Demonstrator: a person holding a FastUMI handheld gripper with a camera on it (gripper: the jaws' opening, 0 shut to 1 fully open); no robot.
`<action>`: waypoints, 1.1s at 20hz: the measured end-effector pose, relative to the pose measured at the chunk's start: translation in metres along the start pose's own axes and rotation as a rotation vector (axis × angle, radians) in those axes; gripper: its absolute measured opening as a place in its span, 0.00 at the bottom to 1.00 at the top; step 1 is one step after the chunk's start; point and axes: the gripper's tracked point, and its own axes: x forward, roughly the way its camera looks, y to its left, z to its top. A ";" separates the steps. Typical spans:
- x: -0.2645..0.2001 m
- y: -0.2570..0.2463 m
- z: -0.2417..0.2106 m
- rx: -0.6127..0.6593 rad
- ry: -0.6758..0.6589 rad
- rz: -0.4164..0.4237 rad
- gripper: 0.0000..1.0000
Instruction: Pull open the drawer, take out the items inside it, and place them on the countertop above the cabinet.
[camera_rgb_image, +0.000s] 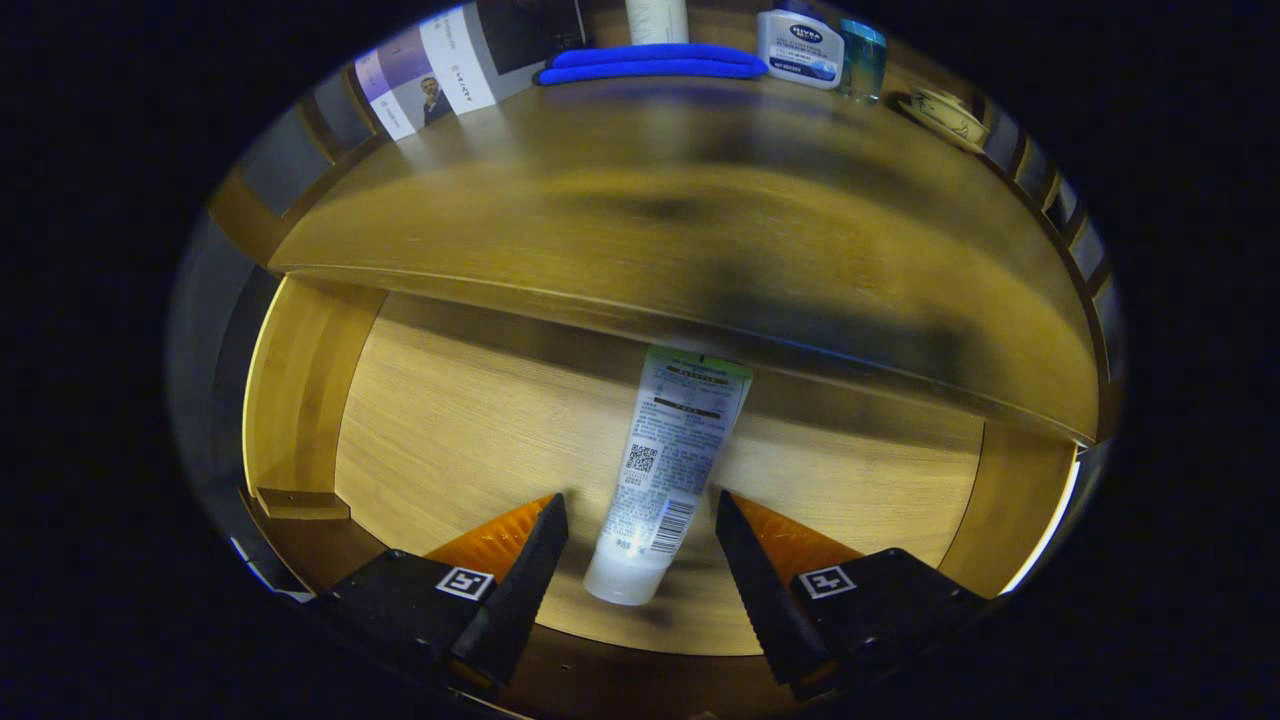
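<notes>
Above the pulled-out drawer (450, 430), your gripper (640, 515) hangs with its jaws spread wide, released and gripping nothing. Between the two fingers (525, 570) lies a white tube (670, 470), its cap end nearest you and level with the fingertips, its flat crimped end pointing away under the countertop's lip. Neither finger touches the tube; a clear gap shows on each side.

You see the tube resting on the drawer's pale wood-grain floor, with nothing else visible on the part of the floor that shows. The drawer's side walls rise to the left and right, a small wooden block sitting in the near left corner.

Beyond the tube, the brown countertop (700, 200) spreads out, blurred and dark-streaked across its middle. Along its far edge you find a blue folded cloth (650, 63), a white cylinder (657, 20) standing just behind it, a white bottle with a blue label (798, 48), and a teal glass jar (862, 58) right beside that. Farther to the right sits a shallow cream dish (945, 115). A printed card (425, 75) leans at the far left corner, against the slatted wall.
</notes>
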 end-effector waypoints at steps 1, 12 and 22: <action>0.000 0.003 0.004 -0.004 -0.005 -0.007 0.90; 0.003 0.011 0.000 -0.013 0.037 0.057 0.44; -0.058 0.030 -0.016 -0.091 -0.042 0.163 0.38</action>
